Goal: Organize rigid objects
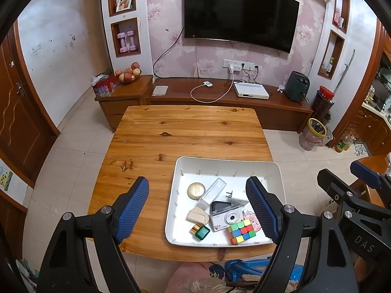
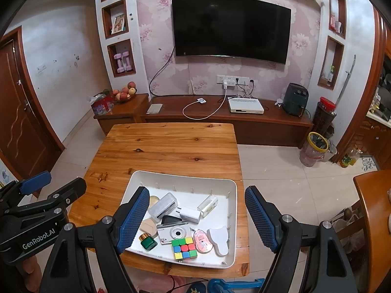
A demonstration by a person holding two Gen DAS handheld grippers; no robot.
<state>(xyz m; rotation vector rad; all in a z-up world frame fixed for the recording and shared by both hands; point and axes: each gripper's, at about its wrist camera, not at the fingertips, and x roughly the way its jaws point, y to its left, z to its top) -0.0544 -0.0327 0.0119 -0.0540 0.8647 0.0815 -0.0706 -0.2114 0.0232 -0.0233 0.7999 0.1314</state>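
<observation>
Tongs: left gripper (image 1: 197,209) and right gripper (image 2: 197,216) both spread wide, holding nothing.
Items: camera (image 2: 174,232), cube (image 2: 184,248), charger (image 2: 190,214) piled in tray (image 2: 136,176), near right of table (image 2: 168,144).
Stage: fits sorted-in or awaiting unloading; unclear.
Tip: approach straight down, pinch one piece.

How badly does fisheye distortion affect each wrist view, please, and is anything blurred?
Left wrist view: the wall-mounted black television bows and corners go black; the white plastic tray stays sharp. Right wrist view: the same bowing, brown wooden door curved; nothing visibly blurred.
</observation>
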